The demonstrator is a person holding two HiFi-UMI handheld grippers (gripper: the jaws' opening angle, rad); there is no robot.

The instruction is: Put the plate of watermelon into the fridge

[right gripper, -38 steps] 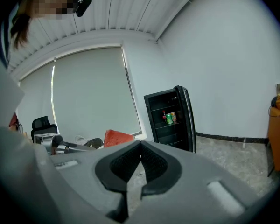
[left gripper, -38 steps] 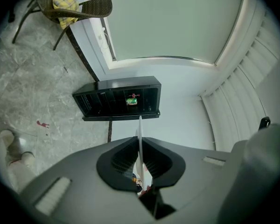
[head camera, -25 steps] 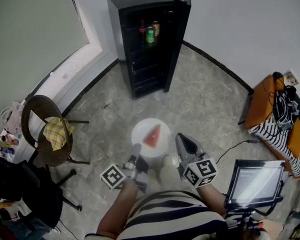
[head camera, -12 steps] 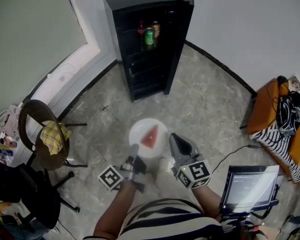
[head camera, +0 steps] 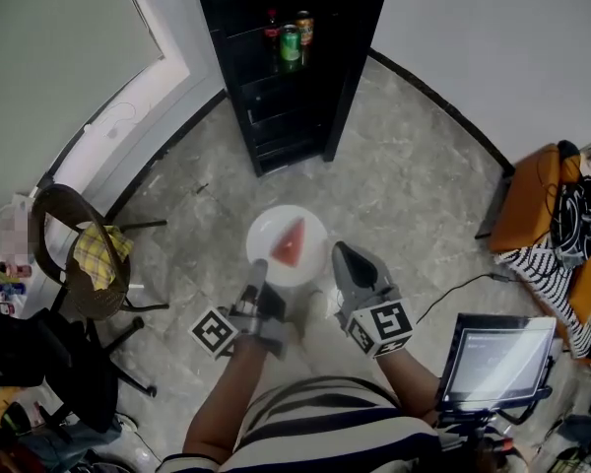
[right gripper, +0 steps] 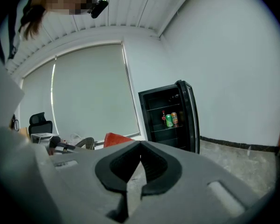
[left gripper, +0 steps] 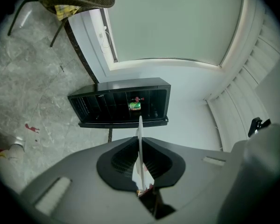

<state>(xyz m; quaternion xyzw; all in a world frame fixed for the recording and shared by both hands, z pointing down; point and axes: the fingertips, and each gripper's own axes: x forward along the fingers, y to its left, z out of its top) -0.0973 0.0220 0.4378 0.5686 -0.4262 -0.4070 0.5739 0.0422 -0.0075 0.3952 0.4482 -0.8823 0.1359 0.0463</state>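
A white plate (head camera: pixel 276 227) carrying a red watermelon wedge (head camera: pixel 290 245) is held level above the floor. My left gripper (head camera: pixel 258 276) is shut on its near rim; in the left gripper view the plate (left gripper: pixel 140 127) shows edge-on between the jaws of the left gripper (left gripper: pixel 140 146). My right gripper (head camera: pixel 341 256) is shut and holds nothing, close by the plate's right edge; I cannot tell whether it touches. In the right gripper view its tips (right gripper: pixel 140 146) meet, and the wedge (right gripper: pixel 114 138) peeks out to their left. Ahead stands the black fridge (head camera: pixel 294 77), its door (head camera: pixel 360 57) open.
Cans and a bottle (head camera: pixel 290 39) stand on an upper fridge shelf. A wicker chair with a yellow cloth (head camera: pixel 91 262) is at the left. An orange seat piled with clothes (head camera: pixel 552 220) is at the right. A screen on a stand (head camera: pixel 497 358) is at the lower right. A cable (head camera: pixel 463 289) crosses the floor.
Both grippers and the plate have moved forward toward the fridge, which now stands closer and runs off the top of the head view. The left grip on the plate is unchanged.
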